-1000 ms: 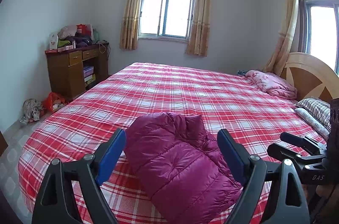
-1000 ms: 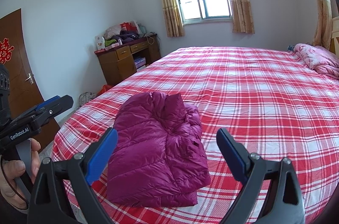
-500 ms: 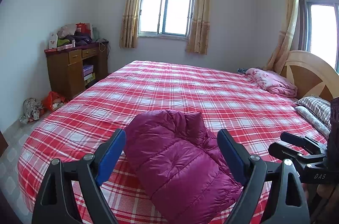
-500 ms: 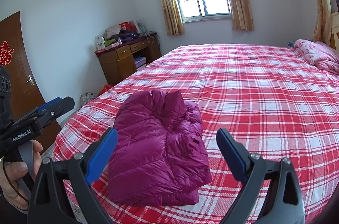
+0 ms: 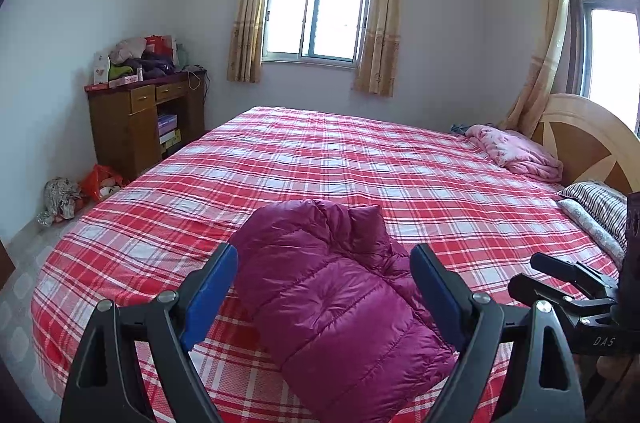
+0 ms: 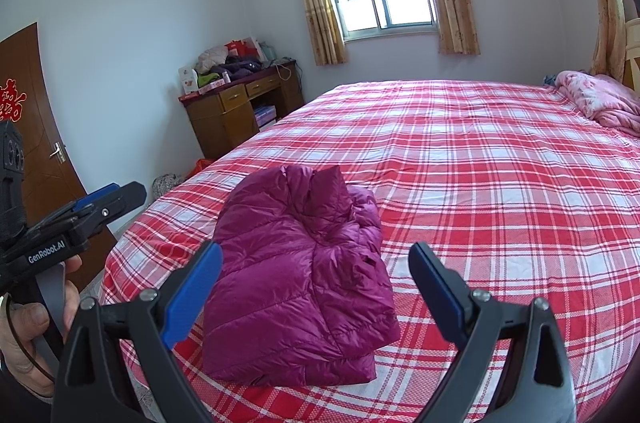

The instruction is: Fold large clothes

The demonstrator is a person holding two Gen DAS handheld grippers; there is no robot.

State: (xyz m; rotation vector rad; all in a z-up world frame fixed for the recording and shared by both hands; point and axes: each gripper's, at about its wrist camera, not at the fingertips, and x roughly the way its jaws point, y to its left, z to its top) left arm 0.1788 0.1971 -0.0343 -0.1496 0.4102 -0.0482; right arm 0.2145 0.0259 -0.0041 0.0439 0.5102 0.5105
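Note:
A magenta puffer jacket point(image 5: 332, 287) lies folded into a compact bundle near the front edge of a bed with a red plaid sheet point(image 5: 360, 159). It also shows in the right wrist view point(image 6: 296, 271). My left gripper point(image 5: 324, 291) is open and empty, held above and in front of the jacket. My right gripper point(image 6: 316, 287) is open and empty too, hovering in front of the bundle. The right gripper shows at the right edge of the left wrist view point(image 5: 568, 287); the left gripper shows at the left edge of the right wrist view point(image 6: 100, 203).
A pink blanket point(image 5: 516, 151) and striped pillows point(image 5: 596, 203) lie by the wooden headboard point(image 5: 592, 135). A wooden desk point(image 5: 140, 119) piled with clothes stands at the left wall, bags point(image 5: 80, 187) on the floor beside it. A brown door point(image 6: 36, 143) is at left.
Both grippers have drifted slightly back and up from the folded jacket, still open. The jacket has not moved.

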